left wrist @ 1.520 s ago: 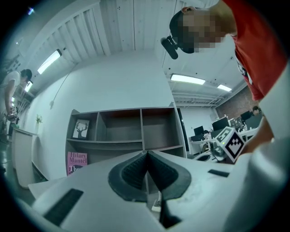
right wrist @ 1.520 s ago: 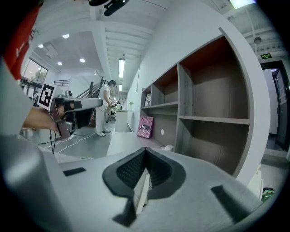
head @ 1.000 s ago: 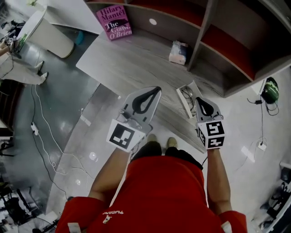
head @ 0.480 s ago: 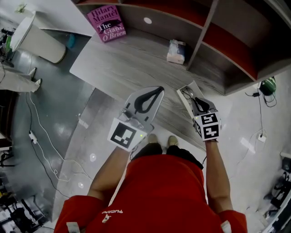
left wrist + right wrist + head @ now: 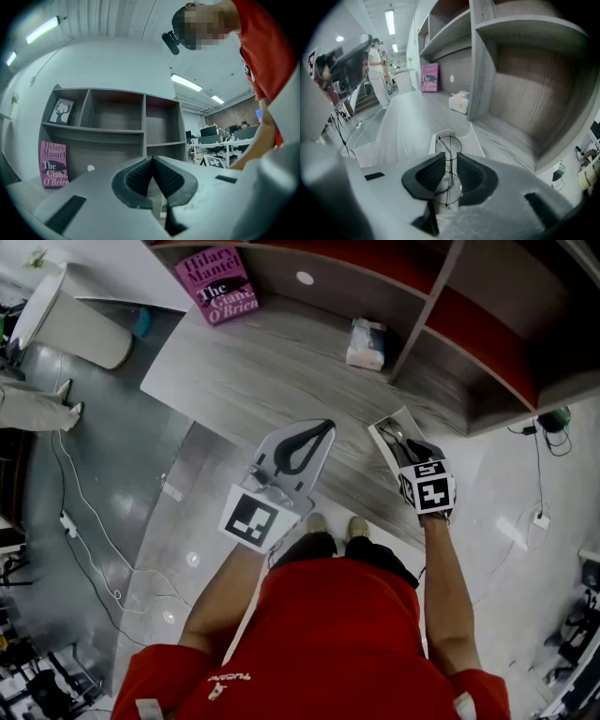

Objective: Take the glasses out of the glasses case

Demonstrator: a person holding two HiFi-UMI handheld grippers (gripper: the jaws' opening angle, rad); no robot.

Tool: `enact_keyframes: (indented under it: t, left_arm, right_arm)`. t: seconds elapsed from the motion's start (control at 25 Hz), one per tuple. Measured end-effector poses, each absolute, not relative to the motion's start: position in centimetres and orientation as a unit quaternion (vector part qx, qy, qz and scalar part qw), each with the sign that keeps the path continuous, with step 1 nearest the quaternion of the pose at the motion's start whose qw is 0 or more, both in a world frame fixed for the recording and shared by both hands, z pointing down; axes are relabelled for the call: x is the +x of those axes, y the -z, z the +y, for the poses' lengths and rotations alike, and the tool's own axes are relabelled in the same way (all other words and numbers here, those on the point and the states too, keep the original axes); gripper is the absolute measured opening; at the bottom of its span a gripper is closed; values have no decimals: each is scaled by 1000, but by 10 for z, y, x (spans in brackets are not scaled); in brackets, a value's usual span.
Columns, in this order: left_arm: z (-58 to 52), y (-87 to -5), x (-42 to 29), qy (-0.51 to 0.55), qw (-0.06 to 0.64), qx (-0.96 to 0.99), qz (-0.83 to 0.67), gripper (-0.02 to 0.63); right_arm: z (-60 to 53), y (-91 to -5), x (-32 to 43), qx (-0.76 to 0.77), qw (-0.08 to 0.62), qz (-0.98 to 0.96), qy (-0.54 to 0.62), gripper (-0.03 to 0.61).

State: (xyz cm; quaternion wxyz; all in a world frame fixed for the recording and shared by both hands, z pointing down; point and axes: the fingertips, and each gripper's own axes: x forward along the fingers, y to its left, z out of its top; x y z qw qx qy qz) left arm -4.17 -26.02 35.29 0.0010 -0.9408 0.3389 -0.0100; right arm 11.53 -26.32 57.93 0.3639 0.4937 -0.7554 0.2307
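Observation:
An open white glasses case [image 5: 382, 427] lies at the near edge of the grey wooden table [image 5: 253, 371]. Thin wire-rimmed glasses [image 5: 449, 146] stand between the pads of my right gripper [image 5: 451, 161], which is shut on their bridge, one lens above the pads and one below. The case [image 5: 477, 140] lies just beyond those pads. In the head view my right gripper [image 5: 405, 441] sits right over the case. My left gripper [image 5: 324, 427] hangs over the table's edge to the left, shut and holding nothing; its pads meet at the tips [image 5: 152, 161].
A pink book [image 5: 214, 285] leans at the table's far left and a tissue pack [image 5: 366, 343] sits by the shelf unit's upright [image 5: 433, 310]. Shelves close in the right side. Another person [image 5: 377, 70] stands in the distance.
My right gripper has moved forward and left from beside the case to over it, and now has the glasses between its pads. The left gripper has hardly shifted.

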Motion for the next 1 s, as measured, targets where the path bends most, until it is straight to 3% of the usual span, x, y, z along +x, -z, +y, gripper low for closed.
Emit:
enact_keyframes:
  t: [1.0]
  left_arm:
    - [-272,-364,-46,22,-10,-939,343,9]
  right_arm:
    - [-266,-608,111,447,376,-757,-294,50]
